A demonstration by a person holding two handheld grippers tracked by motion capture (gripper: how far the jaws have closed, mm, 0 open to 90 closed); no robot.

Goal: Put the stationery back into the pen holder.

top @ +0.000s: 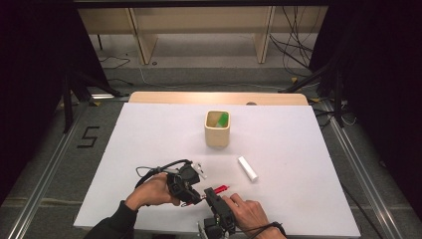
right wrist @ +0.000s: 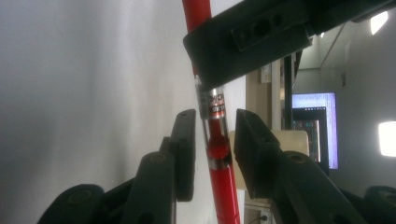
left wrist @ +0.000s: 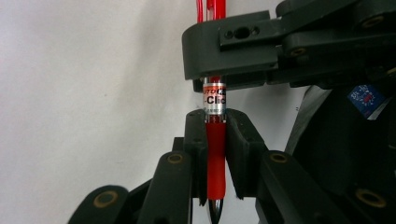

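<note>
Left gripper view shows the left tongs [left wrist: 215, 154] clamped on a red pen [left wrist: 215, 140] to steady it, while the right tongs [right wrist: 215, 140] stand slightly apart around its barrel, set to grip.

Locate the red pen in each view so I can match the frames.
High view: red pen low centre, between the two hands.
Left gripper view: centre, upright, clamped in the left hand-held gripper.
Right gripper view: centre, tilted, between the right hand-held gripper jaws, with a gap on each side.
Shared landmark: the white table behind the pen.
</note>
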